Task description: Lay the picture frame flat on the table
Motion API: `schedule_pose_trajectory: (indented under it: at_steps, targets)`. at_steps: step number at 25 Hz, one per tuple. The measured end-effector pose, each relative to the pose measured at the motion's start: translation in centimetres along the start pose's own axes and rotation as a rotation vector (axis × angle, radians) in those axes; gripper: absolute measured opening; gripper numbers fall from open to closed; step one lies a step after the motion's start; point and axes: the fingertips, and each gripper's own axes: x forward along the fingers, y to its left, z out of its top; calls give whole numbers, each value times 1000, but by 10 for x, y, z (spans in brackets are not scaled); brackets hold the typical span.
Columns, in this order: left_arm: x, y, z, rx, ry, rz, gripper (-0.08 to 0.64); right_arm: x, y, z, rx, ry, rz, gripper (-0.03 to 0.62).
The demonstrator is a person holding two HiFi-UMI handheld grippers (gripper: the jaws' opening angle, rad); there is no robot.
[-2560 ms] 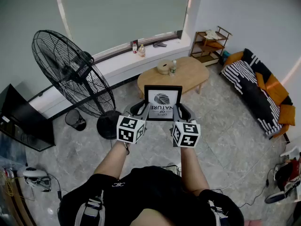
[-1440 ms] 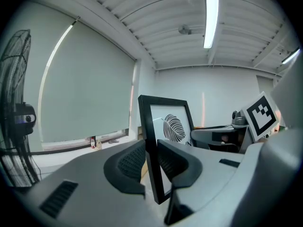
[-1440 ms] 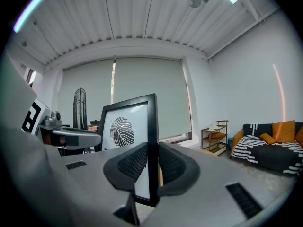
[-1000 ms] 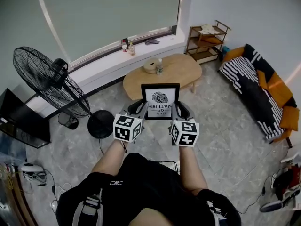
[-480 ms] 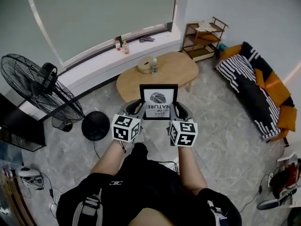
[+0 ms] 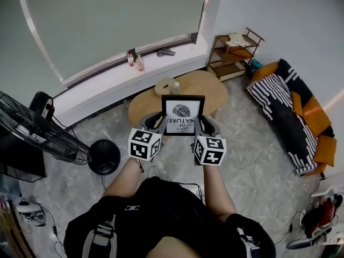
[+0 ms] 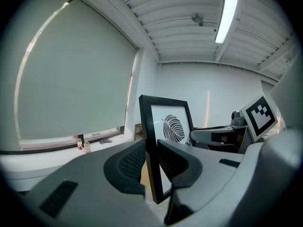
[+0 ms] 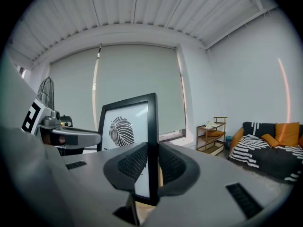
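A black picture frame [image 6: 184, 115] with a leaf print is carried in the air between both grippers, upright. My left gripper [image 6: 159, 123] is shut on its left edge and my right gripper [image 6: 199, 123] is shut on its right edge. In the left gripper view the frame [image 7: 163, 141] stands clamped between the two dark pads [image 7: 132, 162]. From the right gripper view, the frame [image 8: 135, 141] is pinched at its side bar between the pads [image 8: 171, 164]. The oval wooden table [image 6: 215, 90] lies on the floor just beyond the frame.
On the table stand a round woven box [image 6: 163, 86] and a small bottle [image 6: 175, 87]. A windowsill [image 6: 107, 71] with bottles runs behind it. A wooden shelf [image 6: 234, 50] and a striped sofa [image 6: 290, 112] are to the right, a black floor fan [image 6: 48, 136] to the left.
The person has walked forward with the frame: the table has come nearer, now right behind the frame, and the fan has slid off to the left. Both grips on the frame are unchanged.
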Motion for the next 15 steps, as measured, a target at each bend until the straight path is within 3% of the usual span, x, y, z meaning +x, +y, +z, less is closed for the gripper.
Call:
schedule_pose_trajectory:
  at_steps: [8,15]
  targets:
    - [100,115,33,-20,25,-1,91,152,-5,34,1,28,9,89]
    - [208,158,35,-51,102,44,91,264,-61,38,15,99,81,89]
